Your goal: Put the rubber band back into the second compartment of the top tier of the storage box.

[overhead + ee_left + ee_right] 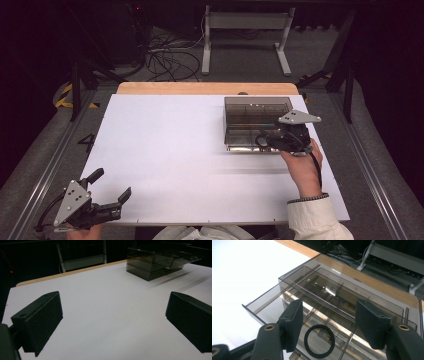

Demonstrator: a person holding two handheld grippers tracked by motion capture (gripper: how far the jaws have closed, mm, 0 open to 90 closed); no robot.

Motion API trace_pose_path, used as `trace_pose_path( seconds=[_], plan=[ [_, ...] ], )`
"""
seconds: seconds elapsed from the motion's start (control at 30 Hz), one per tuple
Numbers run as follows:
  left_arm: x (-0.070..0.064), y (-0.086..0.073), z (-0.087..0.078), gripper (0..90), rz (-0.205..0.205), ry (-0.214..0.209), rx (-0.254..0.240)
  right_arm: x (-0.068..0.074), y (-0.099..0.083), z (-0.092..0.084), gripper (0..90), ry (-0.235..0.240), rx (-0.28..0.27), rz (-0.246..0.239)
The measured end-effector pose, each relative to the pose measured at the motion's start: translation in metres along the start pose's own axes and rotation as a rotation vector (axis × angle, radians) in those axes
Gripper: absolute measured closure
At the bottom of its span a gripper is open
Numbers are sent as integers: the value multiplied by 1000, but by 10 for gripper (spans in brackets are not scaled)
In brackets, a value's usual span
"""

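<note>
Jaws of the right gripper (327, 327) hang wide apart and empty over a black ring (319, 341) lying in the open drawer (250, 131) near the surface's far right corner. Likely next: lowering to pinch the ring. The left gripper (111, 192) waits open, empty, at the near left corner.

The left tool (111, 186) sits at the worktop's (175, 160) near left corner, jaws spread wide and holding nothing, its hand (82, 233) just off the near edge. The right tool (267, 140) reaches over the worktop's far right part, jaws apart and empty, with the right hand (305, 167) and pale sleeve (312, 220) behind it.
</note>
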State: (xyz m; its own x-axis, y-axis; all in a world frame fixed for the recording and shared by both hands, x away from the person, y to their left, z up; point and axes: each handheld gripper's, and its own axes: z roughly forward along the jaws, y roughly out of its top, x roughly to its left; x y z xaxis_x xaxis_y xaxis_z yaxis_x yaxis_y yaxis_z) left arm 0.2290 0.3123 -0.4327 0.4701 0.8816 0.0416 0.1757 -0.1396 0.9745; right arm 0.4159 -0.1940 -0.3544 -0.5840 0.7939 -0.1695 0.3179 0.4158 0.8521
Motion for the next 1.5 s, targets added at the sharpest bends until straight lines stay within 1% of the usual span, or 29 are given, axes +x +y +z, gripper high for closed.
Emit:
trace_pose_path(
  seconds=[0.53,0.6,0.67,0.77,0.83,0.93,1.07,1.2,1.23,1.3,1.33,1.37,1.43,1.5],
  plan=[
    [0,0,-1,19,0,3,0,3,3,-5,386,4,-21,-15],
    [0,0,-1,19,0,3,1,3,3,-8,355,25,-43,-16],
    [0,0,0,19,1,2,2,4,4,-14,329,58,-78,-20],
    [0,0,0,19,1,2,1,5,4,-22,274,95,-114,-19],
    [0,0,0,19,1,0,2,6,3,-26,241,132,-132,-13],
    [-1,0,0,19,0,2,0,9,1,-31,197,171,-146,-15],
    [-1,0,1,19,-1,0,2,13,-7,-42,153,199,-172,-26],
    [-2,0,1,19,-1,1,4,18,-21,-51,134,225,-195,-34],
    [-2,0,2,19,1,0,6,18,-21,-51,134,225,-195,-34],
    [-2,0,2,19,1,0,5,23,-32,-56,126,234,-204,-39],
    [-2,0,2,19,2,0,5,23,-32,-56,126,234,-204,-39],
    [-3,1,3,19,3,0,6,23,-38,-59,119,237,-205,-39],
    [-3,1,3,19,2,0,6,24,-41,-60,114,240,-208,-38],
    [-3,1,3,19,2,-2,7,24,-50,-63,107,251,-225,-31]
  ],
)
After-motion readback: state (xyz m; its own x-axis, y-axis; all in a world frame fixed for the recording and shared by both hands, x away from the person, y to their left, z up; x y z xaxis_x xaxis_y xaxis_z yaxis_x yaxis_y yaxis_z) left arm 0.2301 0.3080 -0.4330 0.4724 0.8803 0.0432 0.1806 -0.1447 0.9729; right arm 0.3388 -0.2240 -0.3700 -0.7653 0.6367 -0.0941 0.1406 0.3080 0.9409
